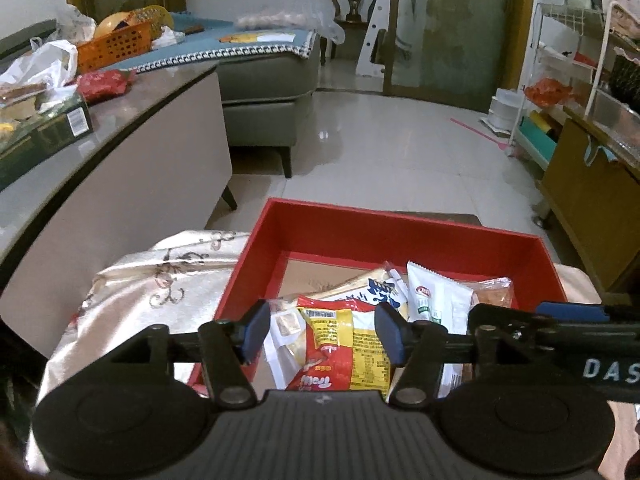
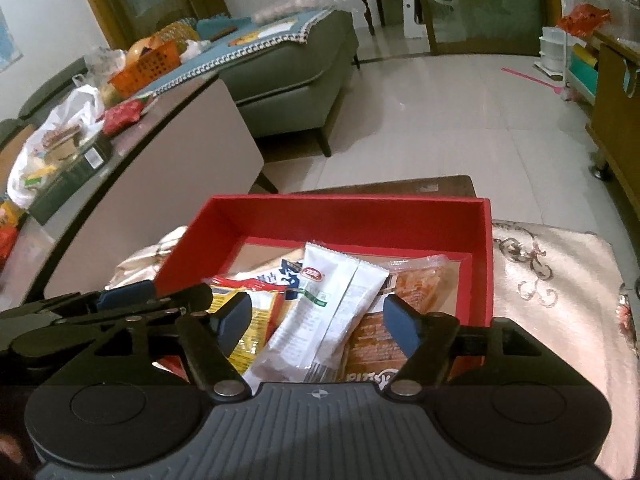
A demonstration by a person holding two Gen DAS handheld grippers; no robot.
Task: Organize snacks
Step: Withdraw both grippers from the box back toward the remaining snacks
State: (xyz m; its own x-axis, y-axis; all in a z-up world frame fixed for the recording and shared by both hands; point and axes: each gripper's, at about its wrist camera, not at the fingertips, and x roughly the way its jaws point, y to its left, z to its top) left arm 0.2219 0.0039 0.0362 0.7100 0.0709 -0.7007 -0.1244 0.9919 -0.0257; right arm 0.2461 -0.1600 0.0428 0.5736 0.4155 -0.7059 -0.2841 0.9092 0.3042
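A red box (image 1: 400, 224) (image 2: 348, 204) holds several snack packets. My left gripper (image 1: 325, 332) hangs open over its near left part, and a red and yellow packet (image 1: 344, 344) lies below the gap, apart from the pads. My right gripper (image 2: 319, 324) is open wider over a long white packet (image 2: 328, 304), with an orange packet (image 2: 416, 284) to its right. A blue and white packet (image 1: 376, 288) lies further in. The box's far half shows bare brown floor. Each gripper shows at the edge of the other's view.
The box sits on a pale embroidered cloth (image 1: 160, 280) (image 2: 552, 280). A low table (image 1: 120, 152) at the left carries plastic bags, a dark green box (image 1: 44, 128) and an orange basket (image 1: 114, 46). Behind is a grey sofa (image 1: 264, 80), and at the right a wooden cabinet (image 1: 592, 188).
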